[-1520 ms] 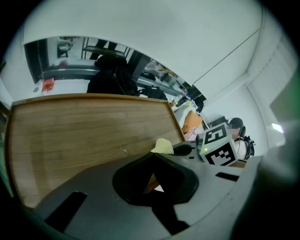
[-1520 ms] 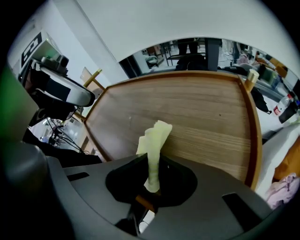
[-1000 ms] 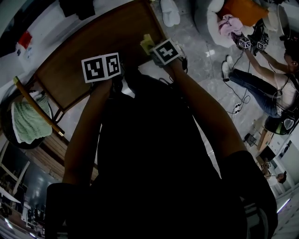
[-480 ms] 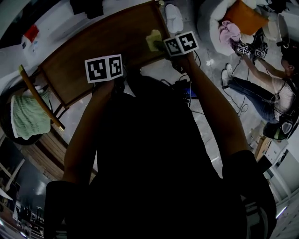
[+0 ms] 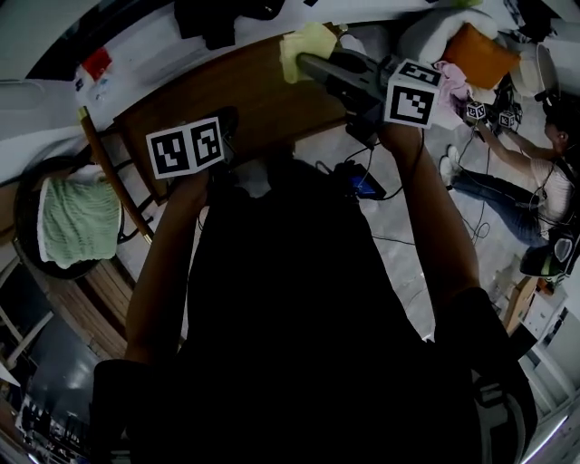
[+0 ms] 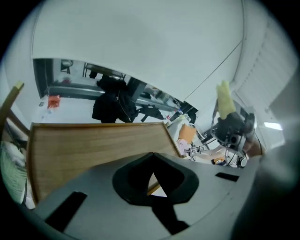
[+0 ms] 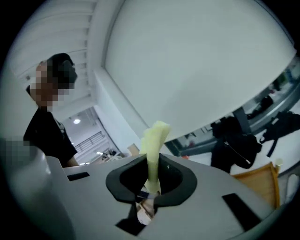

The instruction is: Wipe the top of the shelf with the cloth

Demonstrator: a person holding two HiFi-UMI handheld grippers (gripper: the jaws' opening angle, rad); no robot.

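Observation:
The wooden shelf top (image 5: 245, 91) lies ahead of me, also broad in the left gripper view (image 6: 93, 145). My right gripper (image 5: 313, 63) is shut on the yellow cloth (image 5: 304, 45) and holds it in the air over the shelf's far right corner. In the right gripper view the cloth (image 7: 152, 140) sticks up from between the jaws (image 7: 149, 187), against the ceiling. The left gripper view shows that cloth (image 6: 225, 101) raised off to the right. My left gripper (image 5: 227, 122) hovers at the shelf's near edge, its jaws (image 6: 152, 180) closed on nothing.
A green towel (image 5: 77, 222) lies in a round basket at the left, beside a wooden pole (image 5: 113, 172). Dark clothing (image 5: 217, 18) hangs behind the shelf. A person (image 5: 535, 172) sits on the floor at the right near an orange cushion (image 5: 480, 50). Cables (image 5: 362, 181) lie below.
My right gripper has lifted the cloth from the shelf's right edge and carried it up and farther away. The left gripper stays at the near edge.

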